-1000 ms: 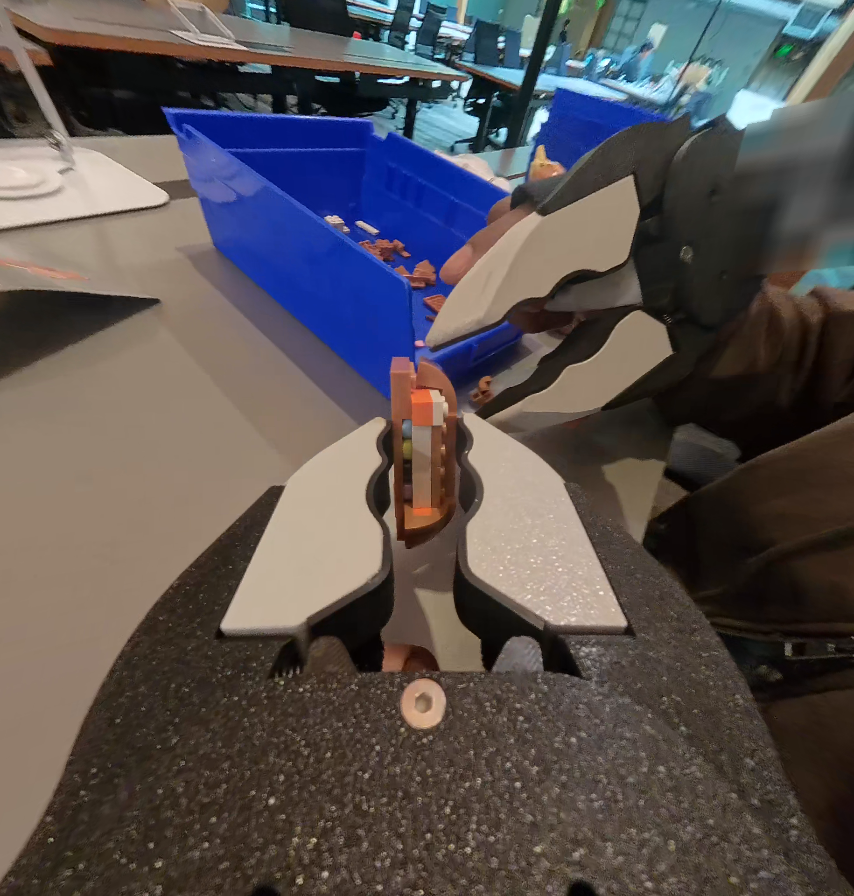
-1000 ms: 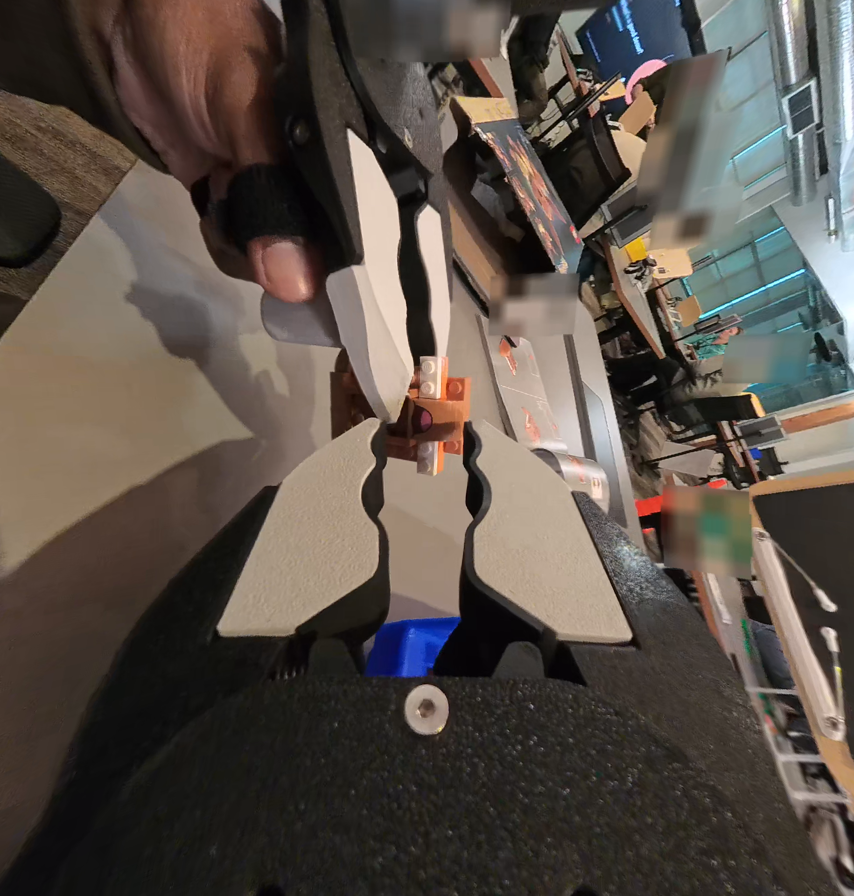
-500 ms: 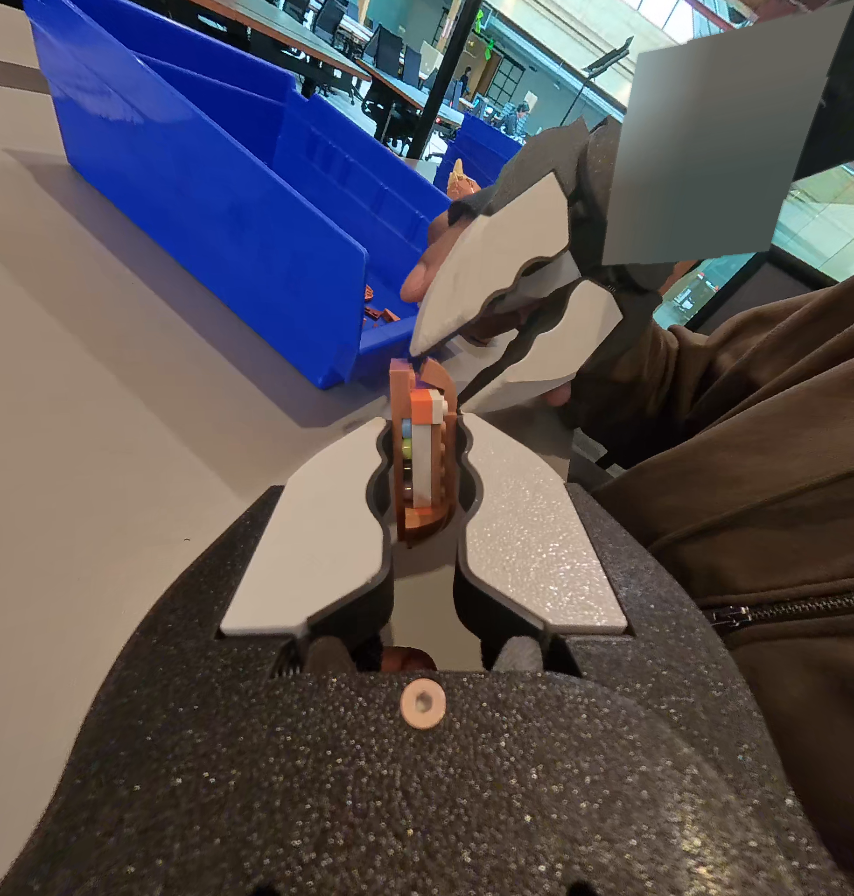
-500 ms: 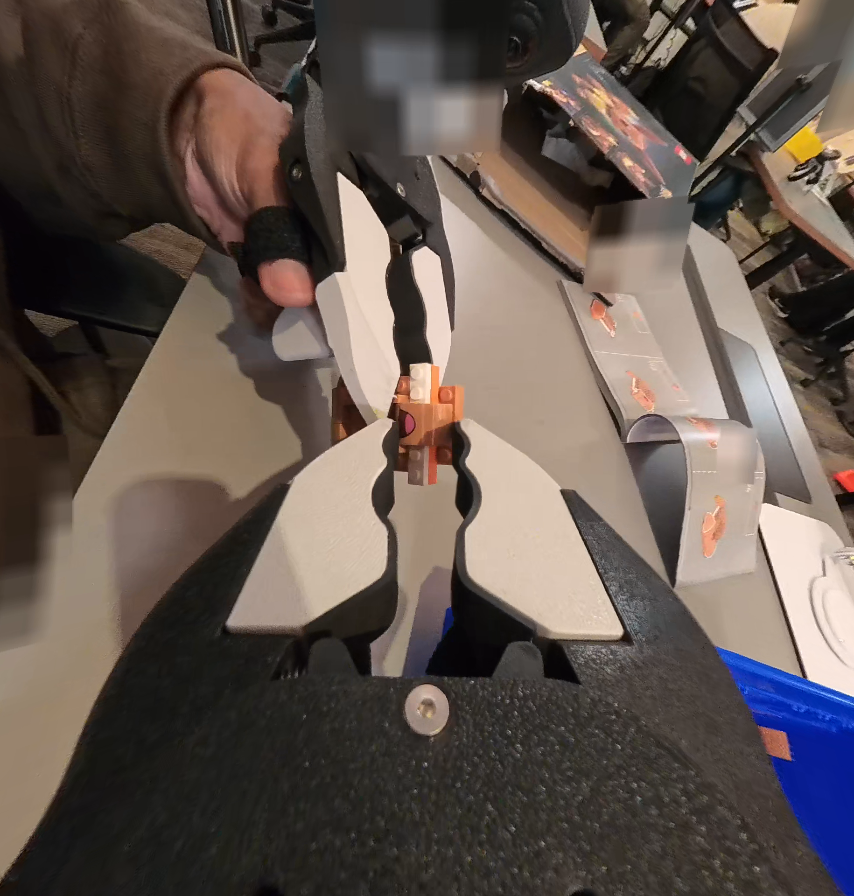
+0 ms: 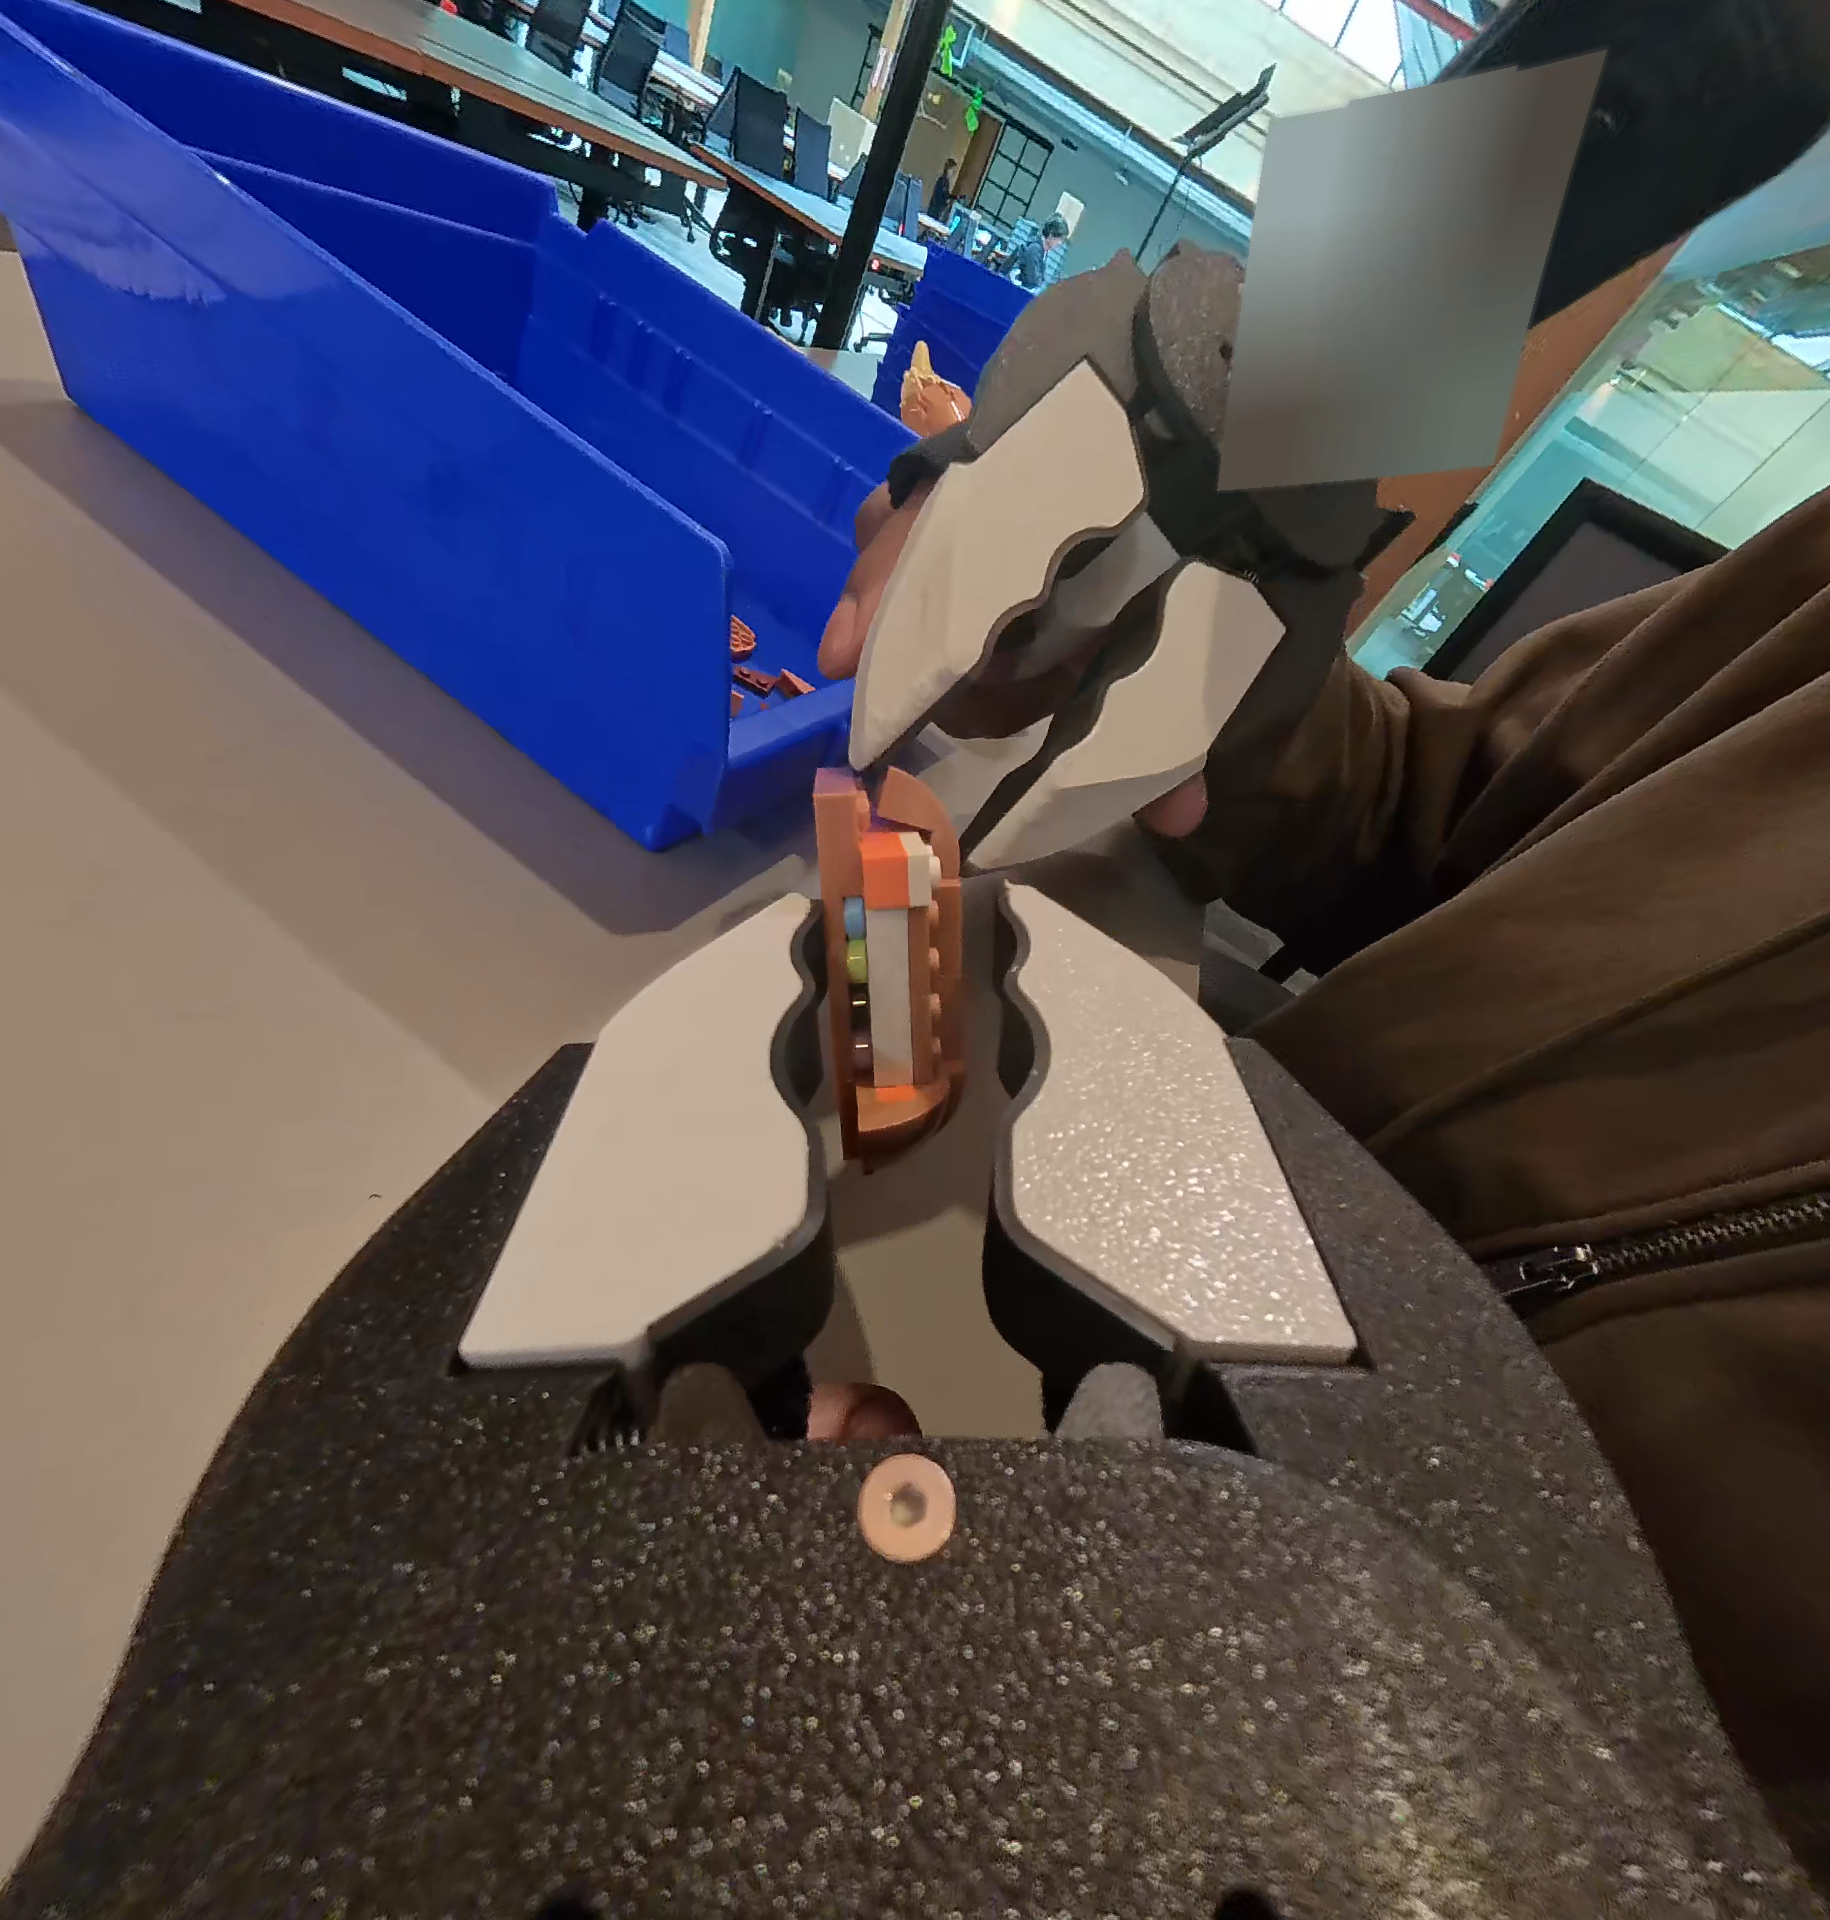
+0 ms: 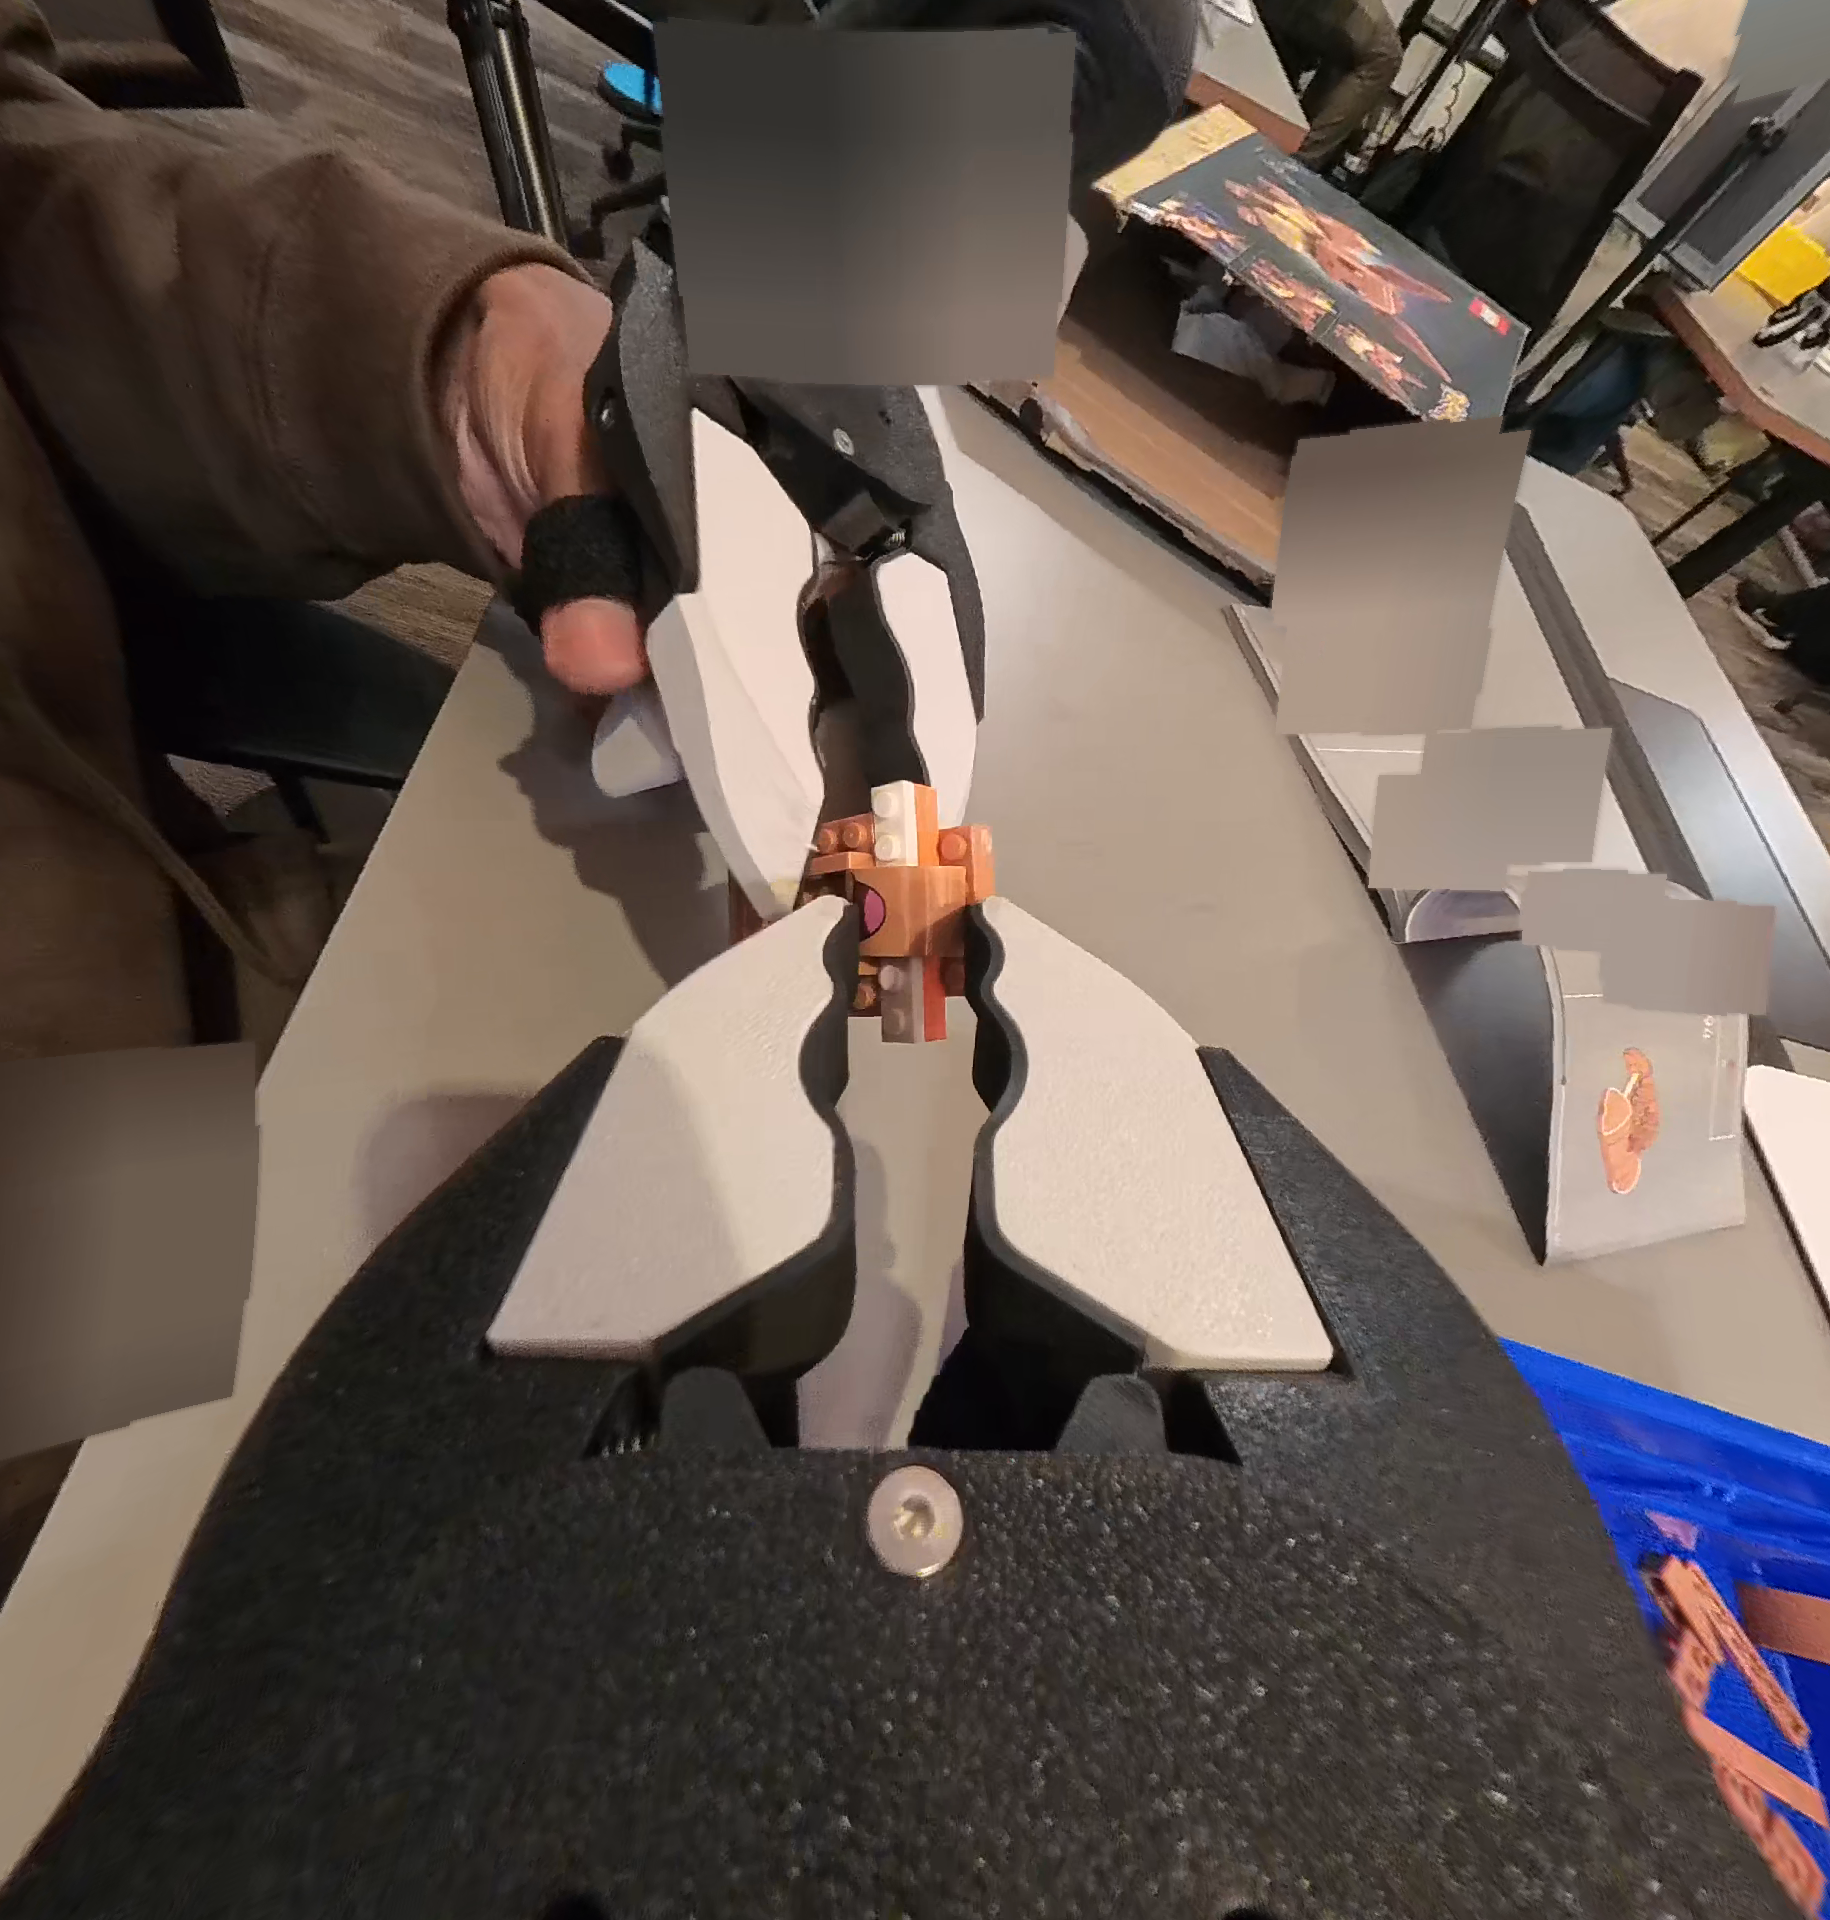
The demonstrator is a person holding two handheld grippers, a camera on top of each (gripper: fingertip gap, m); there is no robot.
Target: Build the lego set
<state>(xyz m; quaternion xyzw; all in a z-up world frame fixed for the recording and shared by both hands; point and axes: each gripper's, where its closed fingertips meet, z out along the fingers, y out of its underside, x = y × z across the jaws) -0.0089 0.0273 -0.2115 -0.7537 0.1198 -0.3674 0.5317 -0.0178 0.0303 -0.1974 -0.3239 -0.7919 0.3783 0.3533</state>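
Observation:
A small brown, orange and white lego assembly (image 5: 890,987) stands between the fingers of my left gripper (image 5: 900,894). It rests against the left finger, with a thin gap to the right finger. My right gripper (image 5: 919,812) comes in from the upper right and pinches the assembly's top end. In the right wrist view my right gripper (image 6: 906,914) is shut on the assembly (image 6: 911,894), with my left gripper (image 6: 875,831) opposite it. Both are held above the grey table (image 6: 1150,675).
A blue bin (image 5: 371,468) with loose brown pieces (image 5: 765,675) stands on the table to the left; its corner shows in the right wrist view (image 6: 1721,1475). A bent instruction booklet (image 6: 1617,1143) and the lego box (image 6: 1337,260) lie farther off. Only a small space, under 4 cm, lies between the two pairs of fingers.
My right gripper has closed onto the assembly's top. My left gripper's fingers have parted a little, leaving a gap beside the assembly. Both hands have swung, so the background has shifted.

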